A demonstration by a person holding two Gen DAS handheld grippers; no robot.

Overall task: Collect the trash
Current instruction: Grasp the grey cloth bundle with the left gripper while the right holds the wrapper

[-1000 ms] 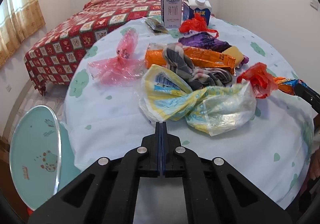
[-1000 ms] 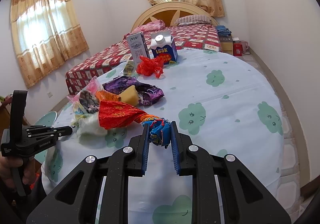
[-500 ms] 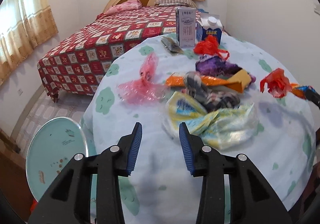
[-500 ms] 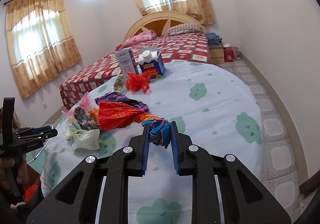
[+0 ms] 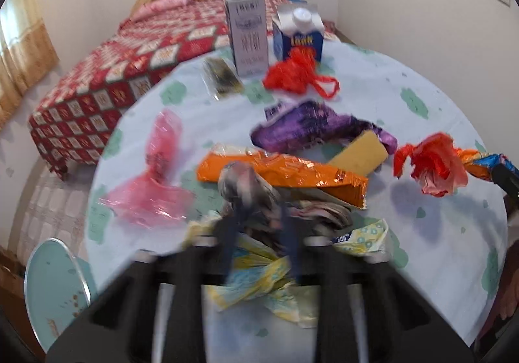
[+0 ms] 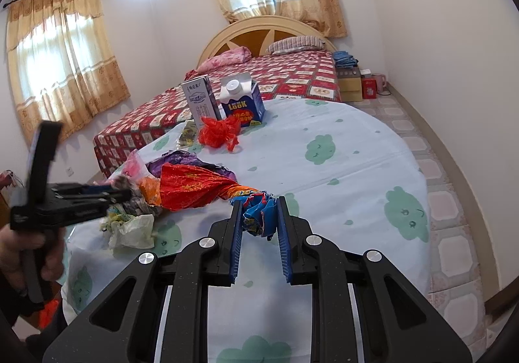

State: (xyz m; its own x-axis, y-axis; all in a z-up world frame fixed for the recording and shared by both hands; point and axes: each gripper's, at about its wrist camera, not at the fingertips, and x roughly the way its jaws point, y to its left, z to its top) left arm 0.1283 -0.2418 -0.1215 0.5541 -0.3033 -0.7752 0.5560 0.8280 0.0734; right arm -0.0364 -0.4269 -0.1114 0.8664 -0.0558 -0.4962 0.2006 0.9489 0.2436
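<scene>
Trash lies on the round table (image 5: 356, 87). My left gripper (image 5: 259, 233), blurred by motion, has its jaws closing with the grey striped crumpled wrapper (image 5: 246, 184) and the twisted yellow-blue plastic bag (image 5: 259, 278) between them; the fingers still stand apart. From the right wrist view it (image 6: 128, 193) reaches into the pile at the left. My right gripper (image 6: 259, 217) is shut on the blue end of a red-orange foil wrapper (image 6: 191, 184). Also there: an orange wrapper (image 5: 292, 171), a purple wrapper (image 5: 308, 126), a pink bag (image 5: 152, 188) and a red bag (image 5: 292, 74).
A grey carton (image 5: 248, 35) and a blue milk carton (image 5: 298, 35) stand at the table's far edge beside a small dark packet (image 5: 222, 74). A bed (image 6: 275, 77) lies beyond. A teal chair seat (image 5: 55, 282) sits low left. A hand (image 6: 29, 252) holds the left gripper.
The left gripper went from shut to open and moved forward over the yellow bag, up to the grey wrapper. The right gripper stayed put, still gripping the foil wrapper.
</scene>
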